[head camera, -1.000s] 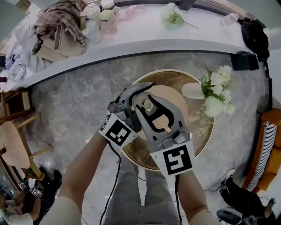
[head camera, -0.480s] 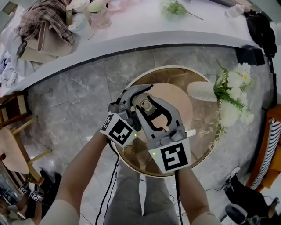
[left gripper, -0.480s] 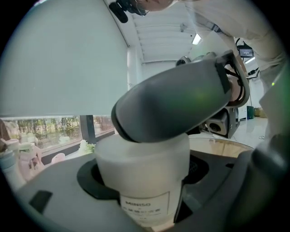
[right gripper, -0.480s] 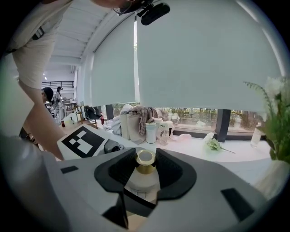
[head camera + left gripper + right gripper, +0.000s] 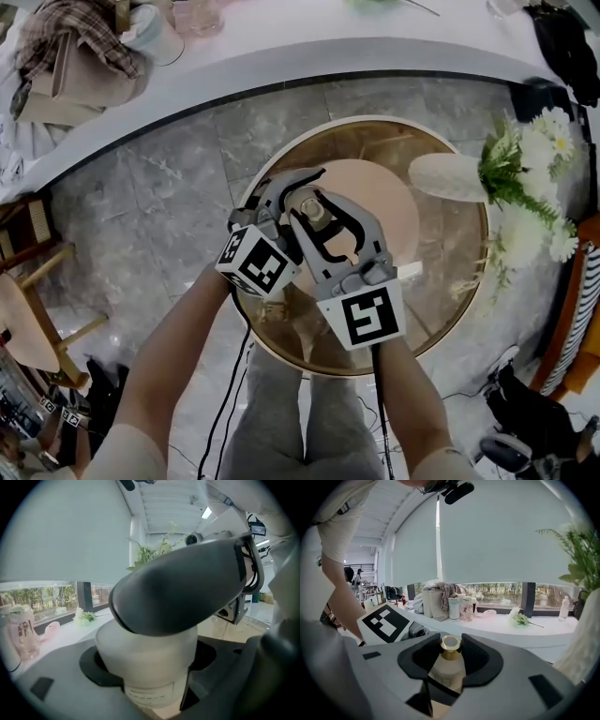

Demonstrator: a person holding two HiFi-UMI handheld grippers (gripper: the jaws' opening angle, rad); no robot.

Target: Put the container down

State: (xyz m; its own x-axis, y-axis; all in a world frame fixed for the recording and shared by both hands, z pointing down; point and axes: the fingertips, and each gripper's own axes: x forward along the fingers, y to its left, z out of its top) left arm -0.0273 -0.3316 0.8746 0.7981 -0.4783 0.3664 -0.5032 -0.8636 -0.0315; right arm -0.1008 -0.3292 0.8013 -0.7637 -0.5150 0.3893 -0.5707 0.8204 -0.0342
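Over the round table (image 5: pixel 457 281), container (image 5: pixel 146 660) held by both grippers.
Frosted white body, paper label, gold neck; I see left gripper (image 5: pixel 284 190) clamped on body, right gripper (image 5: pixel 451 654) pinching neck.

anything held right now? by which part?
The container is held by both grippers: the right gripper has its jaws at the neck by the gold cap, the left gripper around the frosted body.
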